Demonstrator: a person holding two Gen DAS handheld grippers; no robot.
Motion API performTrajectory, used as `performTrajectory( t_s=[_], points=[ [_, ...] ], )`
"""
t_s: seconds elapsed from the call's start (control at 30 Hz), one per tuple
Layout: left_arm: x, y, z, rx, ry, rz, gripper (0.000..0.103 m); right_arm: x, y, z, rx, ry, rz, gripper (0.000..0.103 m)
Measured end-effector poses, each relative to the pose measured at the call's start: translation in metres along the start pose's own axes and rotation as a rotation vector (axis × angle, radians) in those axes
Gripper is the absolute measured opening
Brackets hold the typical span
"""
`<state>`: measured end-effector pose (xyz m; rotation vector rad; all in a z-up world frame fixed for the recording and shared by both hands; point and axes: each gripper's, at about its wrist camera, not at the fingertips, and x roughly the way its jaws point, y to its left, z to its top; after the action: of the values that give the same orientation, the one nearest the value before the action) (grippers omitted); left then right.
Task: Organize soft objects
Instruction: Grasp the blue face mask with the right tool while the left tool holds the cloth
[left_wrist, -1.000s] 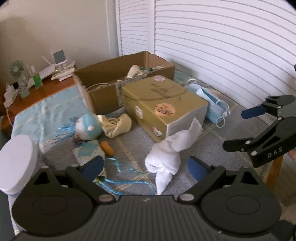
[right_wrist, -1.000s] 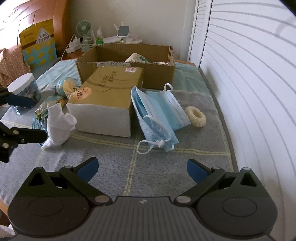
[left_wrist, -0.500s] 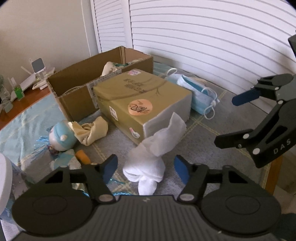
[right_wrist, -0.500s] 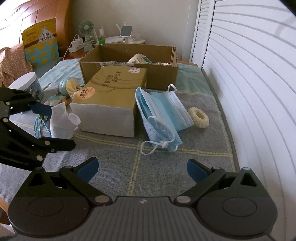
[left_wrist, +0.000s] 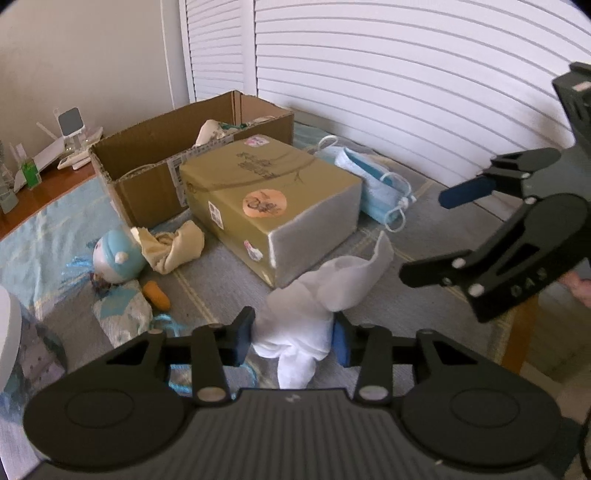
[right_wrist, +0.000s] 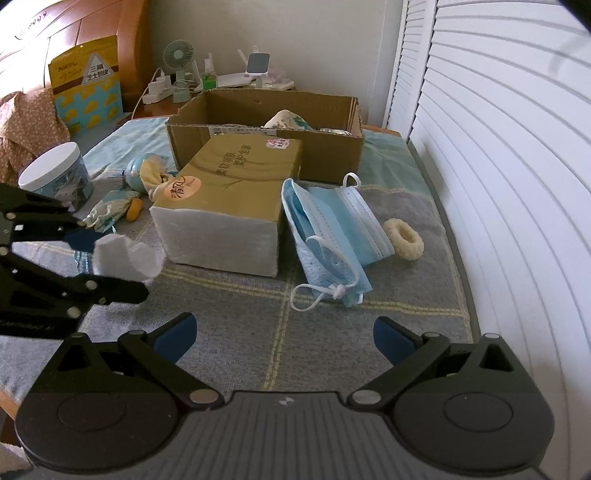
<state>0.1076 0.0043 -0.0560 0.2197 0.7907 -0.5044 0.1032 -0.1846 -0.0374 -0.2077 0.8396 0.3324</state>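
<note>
A crumpled white cloth (left_wrist: 295, 317) lies on the grey mat in front of the gold tissue pack (left_wrist: 266, 192). My left gripper (left_wrist: 291, 341) is closing around it, with a blue pad touching each side of the bunch. In the right wrist view the same cloth (right_wrist: 125, 256) shows between the left gripper's (right_wrist: 114, 266) black fingers at the left edge. My right gripper (right_wrist: 284, 336) hovers open over bare mat, nothing between its fingers; it also appears at the right of the left wrist view (left_wrist: 424, 236). An open cardboard box (right_wrist: 325, 162) with soft items inside stands behind the pack.
Blue face masks (right_wrist: 332, 221) and a cream scrunchie (right_wrist: 403, 240) lie right of the tissue pack. A blue-headed doll (left_wrist: 118, 254), a beige cloth (left_wrist: 177, 247) and a patterned glove (left_wrist: 122, 317) lie to its left. A white-lidded jar (right_wrist: 55, 173) stands far left. Shutter doors run along the right.
The left gripper's jaws have narrowed from wide apart to touching both sides of the white cloth, and it has come closer to the cloth. The right gripper has kept still.
</note>
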Motion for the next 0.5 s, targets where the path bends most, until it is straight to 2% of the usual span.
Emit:
performTrajectory(
  t_s=[0.37,0.5],
  points=[
    [-0.016,-0.002,-0.010,-0.023,0.009,0.011,0.042,0.003,-0.002,0.007,-0.018,-0.039,-0.020,0.102],
    [-0.017,-0.001,-0.009,-0.024,0.007,0.015,0.042,0.007,-0.005,0.014,-0.030,-0.057,-0.034,0.094]
  ],
)
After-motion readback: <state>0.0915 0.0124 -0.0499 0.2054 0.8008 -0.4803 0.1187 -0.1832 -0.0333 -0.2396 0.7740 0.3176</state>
